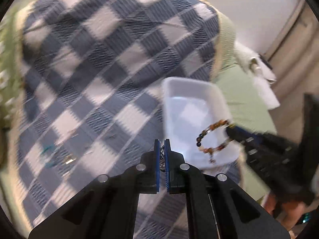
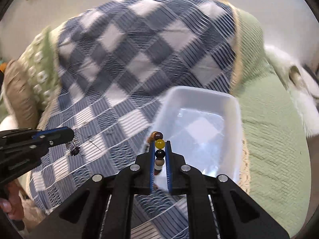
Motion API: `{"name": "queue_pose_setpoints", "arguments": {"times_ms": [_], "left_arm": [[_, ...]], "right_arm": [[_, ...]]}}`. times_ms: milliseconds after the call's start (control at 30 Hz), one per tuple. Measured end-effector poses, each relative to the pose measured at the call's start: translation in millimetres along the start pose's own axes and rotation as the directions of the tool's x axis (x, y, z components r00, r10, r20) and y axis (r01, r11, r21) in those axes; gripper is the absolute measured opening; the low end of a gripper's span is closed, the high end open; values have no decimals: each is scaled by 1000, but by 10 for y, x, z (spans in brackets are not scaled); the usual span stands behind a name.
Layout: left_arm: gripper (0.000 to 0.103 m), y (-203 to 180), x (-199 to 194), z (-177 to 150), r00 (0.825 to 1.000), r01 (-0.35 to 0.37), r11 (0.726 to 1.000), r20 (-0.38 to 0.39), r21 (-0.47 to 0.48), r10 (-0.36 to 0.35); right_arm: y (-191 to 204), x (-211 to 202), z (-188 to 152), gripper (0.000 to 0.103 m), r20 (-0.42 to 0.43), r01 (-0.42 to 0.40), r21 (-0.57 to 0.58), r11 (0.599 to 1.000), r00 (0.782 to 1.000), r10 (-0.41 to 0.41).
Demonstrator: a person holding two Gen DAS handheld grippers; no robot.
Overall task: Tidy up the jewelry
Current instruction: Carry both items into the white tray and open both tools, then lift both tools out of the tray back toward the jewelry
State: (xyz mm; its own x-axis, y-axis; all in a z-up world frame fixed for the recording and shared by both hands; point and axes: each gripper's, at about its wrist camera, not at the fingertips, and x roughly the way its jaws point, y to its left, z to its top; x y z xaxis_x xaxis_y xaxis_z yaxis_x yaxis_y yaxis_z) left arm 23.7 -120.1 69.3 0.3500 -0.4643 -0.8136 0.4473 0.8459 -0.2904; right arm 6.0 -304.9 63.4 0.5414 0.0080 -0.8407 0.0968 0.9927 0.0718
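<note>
The right gripper (image 2: 161, 149) grips a beaded bracelet (image 2: 159, 153) over the near rim of the white tray (image 2: 199, 93), which sits at the right edge of the checkered blanket (image 2: 139, 45). The left gripper (image 1: 161, 147) pinches a small dark chain (image 1: 162, 159) above the blanket's near part.

The blue-and-white checked cloth blanket (image 2: 139, 59) looks soft and ribbed, and the pale green quilt (image 2: 275, 149) looks bumpy. The white plastic tray (image 2: 199, 93) is smooth and a bit shiny. The round bead bracelet (image 2: 159, 149) looks glossy like glass, held in matt black plastic tongs (image 2: 160, 159) with shiny metal screws.
</note>
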Motion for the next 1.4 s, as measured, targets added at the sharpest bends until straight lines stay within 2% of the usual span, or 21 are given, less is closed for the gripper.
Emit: {"name": "queue_pose_setpoints", "arguments": {"times_ms": [167, 267, 400, 600, 767, 867, 1000, 1033, 1100, 1133, 1167, 1233, 1267, 1300, 1333, 1367, 1400], "left_arm": [[4, -437, 801, 241, 994, 66, 997, -93, 27, -63], [4, -529, 1205, 251, 987, 69, 997, -146, 24, -65], [4, -617, 1754, 187, 974, 49, 998, -221, 25, -42], [5, -612, 2207, 43, 962, 18, 999, -271, 30, -10], [5, -542, 2331, 27, 962, -4, 1000, -274, 20, 9], [6, -482, 2286, 61, 963, 6, 1000, -268, -4, -7], [9, -404, 1961, 145, 968, 42, 999, -248, -27, -48], [13, -382, 1824, 168, 970, 52, 998, -236, -28, -57], [32, -290, 1468, 225, 980, 58, 998, -191, -16, -60], [50, -228, 1286, 238, 985, 55, 998, -165, -6, -55], [63, -137, 1068, 237, 990, 46, 999, -131, 5, -45], [70, 102, 669, 212, 997, -13, 1000, -75, 22, 14], [76, 180, 565, 201, 997, -38, 999, -67, 24, 40], [79, 366, 408, 157, 995, -82, 996, -52, 20, 83], [83, 531, 260, 101, 991, -125, 992, -35, 11, 126], [84, 690, 163, 61, 986, -167, 986, -24, 4, 167], [84, 885, 50, -15, 977, -213, 977, -16, -6, 213]], "right_arm": [[-560, 498, -18, 11, -86, 32, 110, 993, 996, -22], [-827, 700, -81, 11, -129, 42, 168, 985, 991, -21], [-956, 870, -184, 11, -176, 71, 191, 979, 984, -37], [-1052, 1113, -297, 11, -244, 102, 199, 975, 968, -51], [-1008, 1135, -295, 11, -250, 121, 186, 975, 965, -72], [-997, 1128, -273, 12, -243, 118, 196, 973, 968, -68], [-1002, 974, -246, 17, -198, 97, 227, 969, 979, -52], [-986, 916, -241, 19, -181, 91, 228, 969, 982, -50], [-902, 740, -225, 34, -130, 61, 225, 973, 991, -32], [-829, 654, -214, 45, -107, 48, 214, 976, 994, -26], [-746, 568, -205, 46, -85, 34, 200, 979, 996, -18], [-545, 392, -190, 46, -47, -17, 169, 985, 999, 25], [-391, 324, -186, 50, -34, -52, 148, 988, 998, 58], [-279, 279, -186, 53, -29, -72, 128, 989, 997, 76], [-150, 250, -191, 61, -25, -86, 105, 991, 996, 89], [-5, 233, -199, 67, -25, -97, 79, 992, 995, 99], [183, 237, -207, 69, -28, -104, 44, 994, 994, 105]]}}
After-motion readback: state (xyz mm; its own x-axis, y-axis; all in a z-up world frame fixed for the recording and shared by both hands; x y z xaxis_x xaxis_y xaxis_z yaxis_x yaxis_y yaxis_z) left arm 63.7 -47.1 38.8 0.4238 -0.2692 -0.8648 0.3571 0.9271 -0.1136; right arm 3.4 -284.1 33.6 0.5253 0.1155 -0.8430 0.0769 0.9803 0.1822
